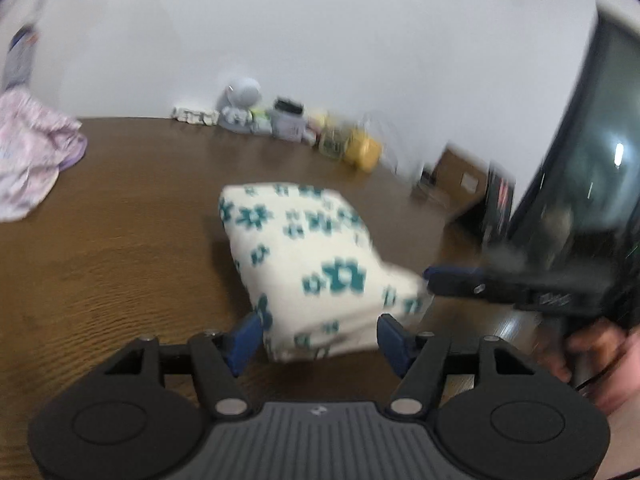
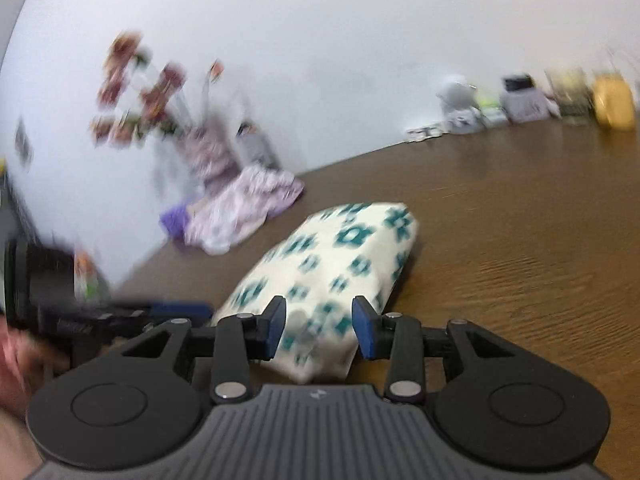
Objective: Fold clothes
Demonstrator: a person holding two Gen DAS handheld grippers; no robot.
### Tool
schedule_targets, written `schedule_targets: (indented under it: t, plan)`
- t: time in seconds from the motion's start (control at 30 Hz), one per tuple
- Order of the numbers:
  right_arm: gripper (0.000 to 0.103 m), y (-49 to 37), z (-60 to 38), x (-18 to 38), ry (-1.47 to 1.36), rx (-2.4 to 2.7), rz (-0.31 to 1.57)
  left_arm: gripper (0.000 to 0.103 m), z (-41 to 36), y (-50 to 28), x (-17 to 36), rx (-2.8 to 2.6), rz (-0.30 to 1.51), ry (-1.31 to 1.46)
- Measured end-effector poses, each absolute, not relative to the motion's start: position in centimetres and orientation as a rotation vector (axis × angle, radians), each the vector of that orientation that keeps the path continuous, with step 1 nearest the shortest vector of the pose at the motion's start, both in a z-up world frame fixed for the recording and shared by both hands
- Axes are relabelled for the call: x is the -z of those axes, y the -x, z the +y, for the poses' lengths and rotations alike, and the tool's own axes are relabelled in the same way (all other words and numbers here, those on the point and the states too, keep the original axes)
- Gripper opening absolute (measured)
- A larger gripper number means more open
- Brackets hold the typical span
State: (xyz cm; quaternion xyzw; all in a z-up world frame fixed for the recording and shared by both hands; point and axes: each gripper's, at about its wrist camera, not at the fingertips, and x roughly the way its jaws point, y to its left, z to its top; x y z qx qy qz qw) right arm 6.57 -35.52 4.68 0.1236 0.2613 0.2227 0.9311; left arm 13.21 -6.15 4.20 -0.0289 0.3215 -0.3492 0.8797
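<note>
Floral garment (image 1: pixel 308 264) lies as compact folded bundle on table (image 1: pixel 120 240). Left gripper (image 1: pixel 318 338) and right gripper (image 2: pixel 319 330) both spread wide, straddling near edge, gripping nothing. Any squaring-up: press low, both sides evenly.

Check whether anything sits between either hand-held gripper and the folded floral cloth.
Nothing visible does. The folded floral cloth lies on the brown table, its near end between the open fingers of the left hand-held gripper. The right hand-held gripper likewise straddles another end. The pink garment and shelf clutter lie well clear.
</note>
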Motion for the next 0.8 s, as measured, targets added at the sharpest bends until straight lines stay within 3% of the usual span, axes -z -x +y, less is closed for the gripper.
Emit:
schedule_targets:
  t: [0.07, 0.13, 0.23, 0.3, 0.37, 0.47, 0.53, 0.67, 0.8]
  plan:
    - [0.037, -6.3, -33.9, -4.4, -0.16, -0.426, 0.56, 0.058, -7.7, -13.3, -3.6, 0.69, 0.671, -0.03]
    - [0.036, -6.5, -33.1, -4.0, -0.125, -0.4, 0.572, 0.046, -8.7, -13.4, -3.2, 0.667, 0.65, -0.066]
    - [0.029, -6.7, -32.4, -3.3, -0.101, -0.371, 0.58, 0.038, -9.1, -13.2, -2.6, 0.639, 0.62, -0.079]
    - [0.022, -6.8, -31.9, -2.9, -0.085, -0.351, 0.586, 0.022, -9.0, -13.1, -2.4, 0.624, 0.605, -0.076]
    - [0.013, -7.0, -31.4, -2.4, -0.068, -0.331, 0.592, 0.019, -8.7, -13.0, -2.3, 0.623, 0.6, -0.049]
    - [0.013, -7.2, -30.7, -1.8, -0.044, -0.302, 0.6, 0.019, -8.0, -12.8, -2.4, 0.622, 0.598, -0.013]
    - [0.017, -6.8, -30.5, -2.1, -0.031, -0.296, 0.592, 0.025, -7.4, -12.6, -2.6, 0.618, 0.598, 0.016]
    - [0.019, -6.0, -30.5, -2.8, -0.015, -0.286, 0.558, 0.024, -7.1, -12.2, -3.0, 0.616, 0.577, 0.031]
    - [0.008, -6.3, -30.0, -2.2, 0.012, -0.271, 0.571, 0.017, -7.0, -12.2, -2.9, 0.615, 0.582, 0.048]
